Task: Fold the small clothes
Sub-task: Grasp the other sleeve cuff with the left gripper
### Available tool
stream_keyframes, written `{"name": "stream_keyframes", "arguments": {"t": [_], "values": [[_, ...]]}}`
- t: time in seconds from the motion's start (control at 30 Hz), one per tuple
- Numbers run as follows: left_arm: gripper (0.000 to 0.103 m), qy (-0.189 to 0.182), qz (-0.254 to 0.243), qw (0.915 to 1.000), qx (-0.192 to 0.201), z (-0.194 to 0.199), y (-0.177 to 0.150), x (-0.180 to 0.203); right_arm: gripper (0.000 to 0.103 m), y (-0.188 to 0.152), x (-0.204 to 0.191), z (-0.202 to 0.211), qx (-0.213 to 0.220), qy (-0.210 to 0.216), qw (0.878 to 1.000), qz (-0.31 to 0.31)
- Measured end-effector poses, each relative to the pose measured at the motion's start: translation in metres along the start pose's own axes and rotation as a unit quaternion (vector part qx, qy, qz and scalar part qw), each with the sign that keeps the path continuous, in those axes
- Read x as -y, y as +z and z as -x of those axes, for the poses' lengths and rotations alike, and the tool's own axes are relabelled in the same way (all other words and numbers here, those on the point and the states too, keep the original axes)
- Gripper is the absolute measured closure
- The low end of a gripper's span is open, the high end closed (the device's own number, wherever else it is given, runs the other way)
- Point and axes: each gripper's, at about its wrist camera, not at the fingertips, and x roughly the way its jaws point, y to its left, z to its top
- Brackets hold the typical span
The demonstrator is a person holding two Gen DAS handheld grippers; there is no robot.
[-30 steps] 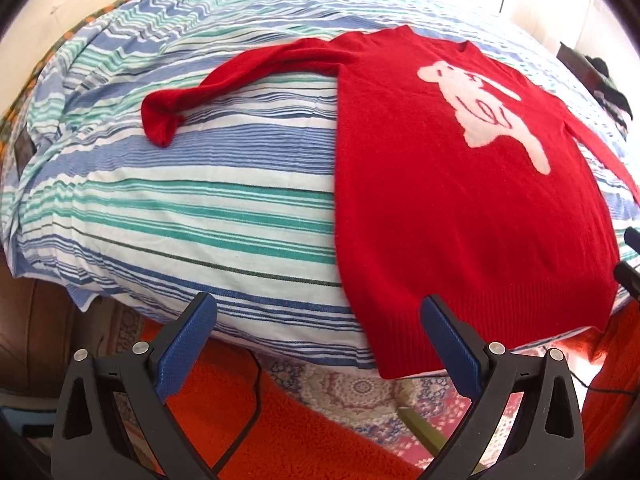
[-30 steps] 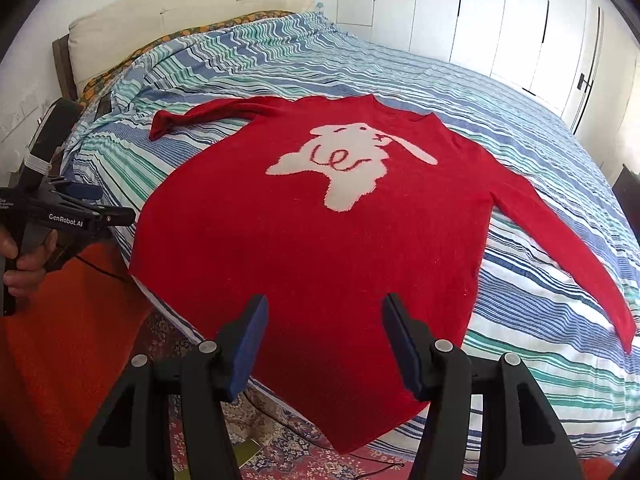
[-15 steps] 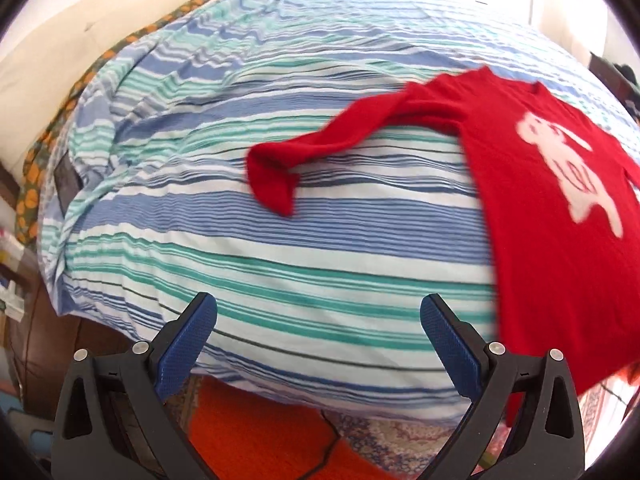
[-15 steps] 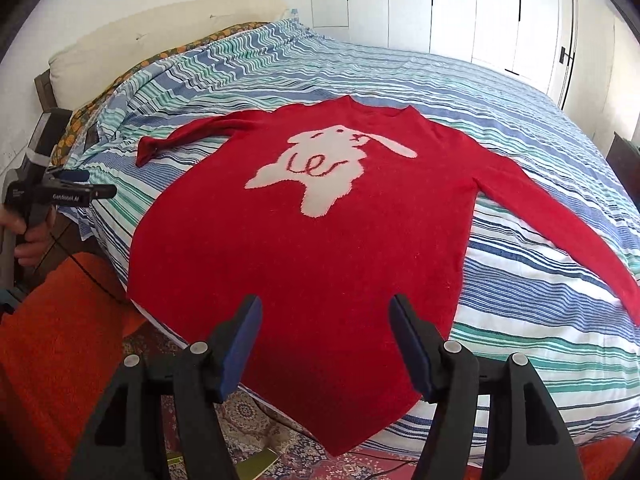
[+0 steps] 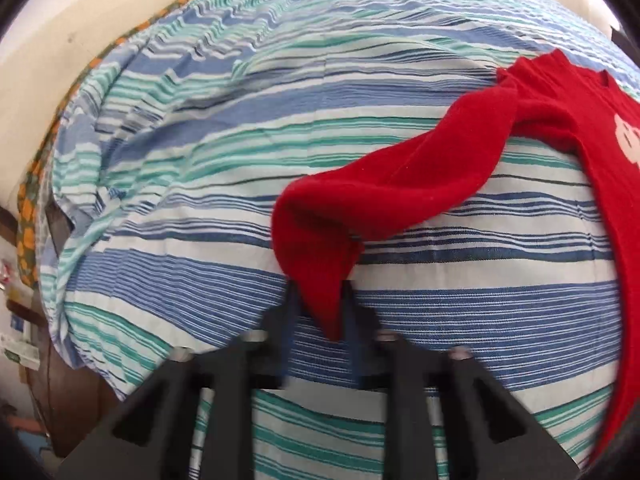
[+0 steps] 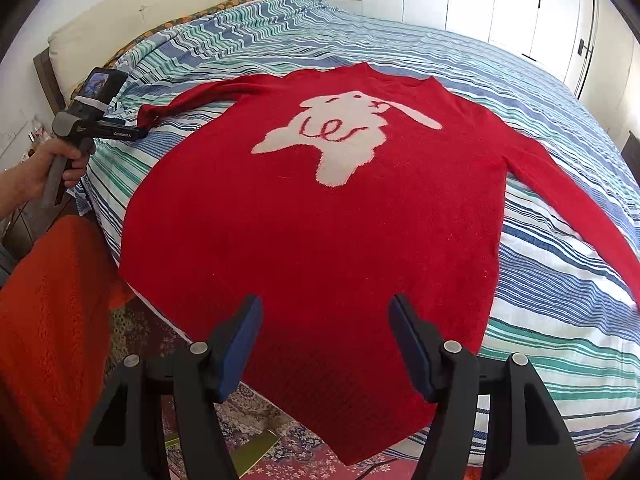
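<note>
Left gripper (image 5: 318, 300) just closed onto sweater cuff (image 5: 320, 280), right gripper (image 6: 326, 344) wide, empty

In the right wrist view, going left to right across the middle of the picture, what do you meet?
Person's hand holding the left gripper → cuff of the sweater's sleeve → white animal figure on the red sweater → its other sleeve → striped bedcover.

- Bright, even daylight over the striped bedspread (image 6: 540, 280), no hard shadows.
- Left wrist view smeared by motion blur.
- Fisheye bending, dark vignette around the bedspread's edges.
</note>
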Motion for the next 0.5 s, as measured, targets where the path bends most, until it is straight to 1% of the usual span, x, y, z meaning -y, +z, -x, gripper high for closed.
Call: {"name": "stream_keyframes", "arguments": {"t": [0.03, 0.07, 0.17, 0.23, 0.3, 0.33, 0.37, 0.4, 0.43, 0.47, 0.5], "values": [[0.095, -0.019, 0.014, 0.9997, 0.004, 0.007, 0.003, -0.007, 0.038, 0.000, 0.000, 0.001, 0.001, 0.000, 1.000, -0.001], [0.095, -0.037, 0.018, 0.9991, 0.010, 0.016, 0.006, -0.014, 0.038, 0.000, 0.001, 0.001, 0.003, 0.000, 1.000, -0.003], [0.095, -0.107, 0.022, 0.9940, 0.000, 0.043, 0.028, -0.034, 0.038, -0.002, 0.006, 0.000, 0.001, 0.002, 1.000, -0.014], [0.095, -0.131, 0.048, 0.9902, -0.001, 0.053, 0.053, -0.057, 0.038, -0.003, 0.010, -0.003, -0.004, 0.004, 1.000, -0.023], [0.094, -0.146, 0.099, 0.9842, -0.019, 0.044, 0.080, -0.086, 0.038, -0.003, 0.013, -0.007, -0.009, 0.006, 0.999, -0.032], [0.092, -0.139, 0.126, 0.9816, -0.033, 0.032, 0.091, -0.101, 0.038, -0.003, 0.014, -0.007, -0.010, 0.006, 0.999, -0.036], [0.090, -0.119, 0.156, 0.9792, -0.051, 0.015, 0.098, -0.116, 0.038, -0.003, 0.015, -0.007, -0.010, 0.005, 0.999, -0.038], [0.089, -0.095, 0.192, 0.9741, -0.071, -0.004, 0.101, -0.132, 0.038, -0.002, 0.015, -0.007, -0.009, 0.005, 0.999, -0.040], [0.085, -0.074, 0.229, 0.9658, -0.096, -0.024, 0.099, -0.147, 0.038, -0.002, 0.016, -0.007, -0.008, 0.004, 0.999, -0.040], [0.081, -0.060, 0.263, 0.9553, -0.121, -0.042, 0.093, -0.161, 0.038, -0.002, 0.015, -0.005, -0.006, 0.002, 0.999, -0.040], [0.069, -0.054, 0.295, 0.9436, -0.141, -0.055, 0.084, -0.171, 0.038, -0.002, 0.015, -0.004, -0.005, 0.001, 0.999, -0.040]]}}
